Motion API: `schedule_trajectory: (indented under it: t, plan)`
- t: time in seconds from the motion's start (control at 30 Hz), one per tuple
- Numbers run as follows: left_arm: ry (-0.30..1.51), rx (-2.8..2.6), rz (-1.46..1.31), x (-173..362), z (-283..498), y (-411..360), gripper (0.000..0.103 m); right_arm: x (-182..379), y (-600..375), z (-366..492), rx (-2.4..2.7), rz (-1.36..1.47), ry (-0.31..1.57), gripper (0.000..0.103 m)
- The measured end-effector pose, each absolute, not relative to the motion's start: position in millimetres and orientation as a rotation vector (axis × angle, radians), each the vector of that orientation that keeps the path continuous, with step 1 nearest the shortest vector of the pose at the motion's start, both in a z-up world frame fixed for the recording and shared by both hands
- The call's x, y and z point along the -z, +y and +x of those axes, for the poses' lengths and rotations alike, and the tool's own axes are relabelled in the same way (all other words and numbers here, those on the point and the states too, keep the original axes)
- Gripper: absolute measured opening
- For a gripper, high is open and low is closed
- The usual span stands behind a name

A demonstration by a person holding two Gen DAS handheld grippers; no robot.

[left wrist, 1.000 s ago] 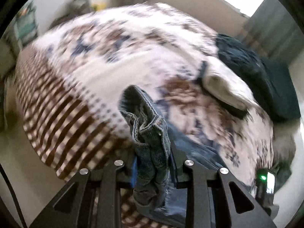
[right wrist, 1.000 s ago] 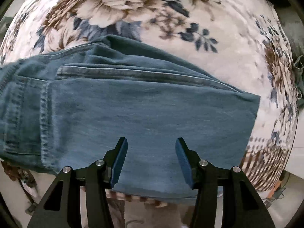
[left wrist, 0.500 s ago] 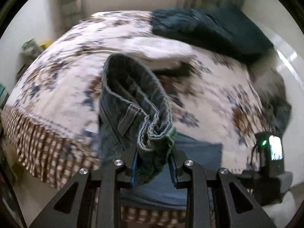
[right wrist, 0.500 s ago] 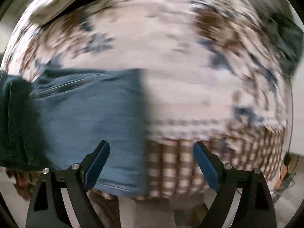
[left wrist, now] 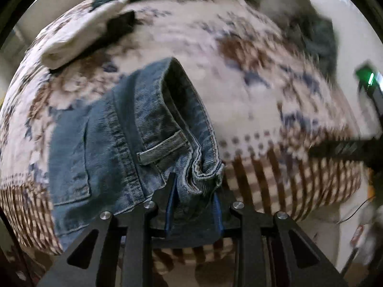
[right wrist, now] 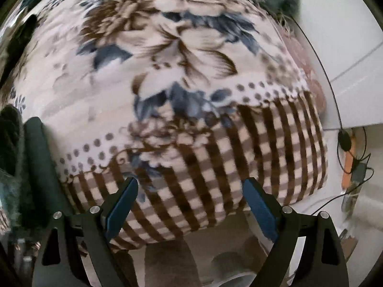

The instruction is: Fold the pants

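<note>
The left hand-held gripper (left wrist: 194, 205) is clamped on the waistband of the jeans (left wrist: 134, 134), the denim bunched between its blue pads; a belt loop (left wrist: 162, 151) lies just ahead of the fingertips. From that grip the jeans spread forward and to the gripper's left over the bed (left wrist: 239, 55), their near edge hanging at the bed's front edge, where the floral blanket turns into a brown checked border (left wrist: 299, 174). Ahead and to the left, a folded white cloth (left wrist: 81, 33) sits well apart from the jeans, with a dark garment behind it. To the right of the jeans the blanket lies bare as far as the bed's corner. The right hand-held gripper (right wrist: 191, 205) has its jaws spread wide and holds nothing; it hovers over the checked border (right wrist: 215, 167) at the bed's edge, with floor beneath and thin cables (right wrist: 344, 143) to its right. No writing or label can be read; much of both views is motion-blurred.
</note>
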State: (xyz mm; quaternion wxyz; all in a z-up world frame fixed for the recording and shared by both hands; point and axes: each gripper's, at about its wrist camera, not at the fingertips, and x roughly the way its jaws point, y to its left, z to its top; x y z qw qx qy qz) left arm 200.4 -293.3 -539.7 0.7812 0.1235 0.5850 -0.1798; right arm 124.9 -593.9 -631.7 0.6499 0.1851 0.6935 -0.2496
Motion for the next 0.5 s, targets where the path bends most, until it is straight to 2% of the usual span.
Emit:
schedule_trajectory:
  t: [0.1, 0.2, 0.27, 0.3, 0.5]
  plan:
    - [1.295, 0.406, 0.339, 555, 202, -307, 0.029, 633, -601, 122, 0.538, 0.485, 1.564, 0.092]
    - [1.35, 0.445, 0.237, 542, 210, -295, 0.048, 625, -598, 126, 0.432, 0.591, 1.537, 0.092]
    - [1.364, 0.454, 0.114, 526, 215, -275, 0.094, 620, -592, 134, 0.325, 0.67, 1.511, 0.092]
    - [1.356, 0.447, 0.077, 516, 218, -266, 0.098, 617, -586, 140, 0.266, 0.703, 1.496, 0.092]
    - [1.285, 0.252, -0.055, 470, 246, -180, 0.099, 618, -527, 196, -0.031, 0.779, 1.507, 0.092]
